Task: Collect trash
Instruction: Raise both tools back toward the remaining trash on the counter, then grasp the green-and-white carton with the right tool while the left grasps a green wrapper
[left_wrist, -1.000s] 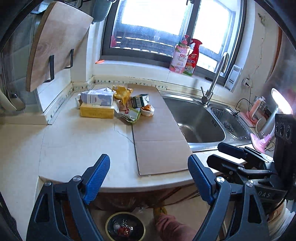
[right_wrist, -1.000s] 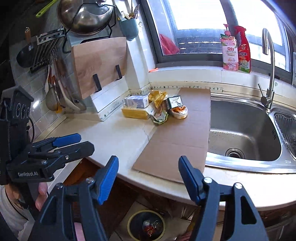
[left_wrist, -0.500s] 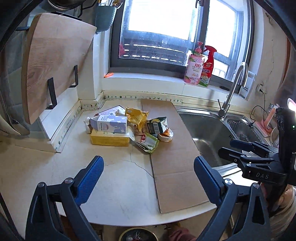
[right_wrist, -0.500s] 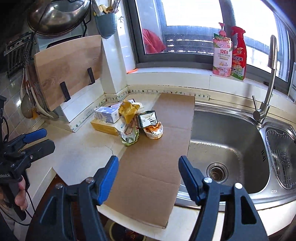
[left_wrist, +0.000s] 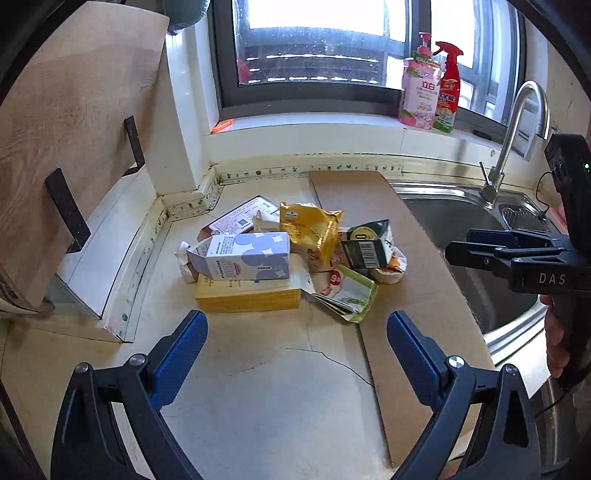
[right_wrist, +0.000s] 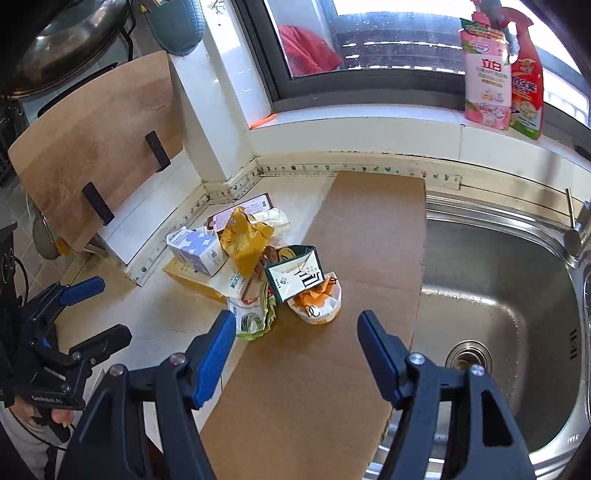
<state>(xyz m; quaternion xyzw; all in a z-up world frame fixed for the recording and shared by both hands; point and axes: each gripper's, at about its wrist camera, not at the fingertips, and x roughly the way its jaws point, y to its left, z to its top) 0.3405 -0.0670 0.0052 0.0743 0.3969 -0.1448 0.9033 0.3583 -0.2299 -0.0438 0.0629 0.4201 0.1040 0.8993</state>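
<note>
While both hand-held grippers, left (left_wrist: 295, 350) and right (right_wrist: 295, 343), hung spread and empty, the trash pile (left_wrist: 288, 258) on the table (left_wrist: 258, 406) looked light, crushable; grab box edges.

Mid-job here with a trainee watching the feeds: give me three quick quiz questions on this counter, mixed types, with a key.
1. True or false: the left hand-held gripper is shut on a piece of trash.
2. Which item sits directly on top of the yellow box? A) white-and-blue carton B) pink soap bottle C) cutting board
3. Fill in: the sheet of cardboard lies between the trash pile and the ____.

Key: 1 false, both grippers are open and empty, right hand-held gripper included; 2 A; 3 sink.
</note>
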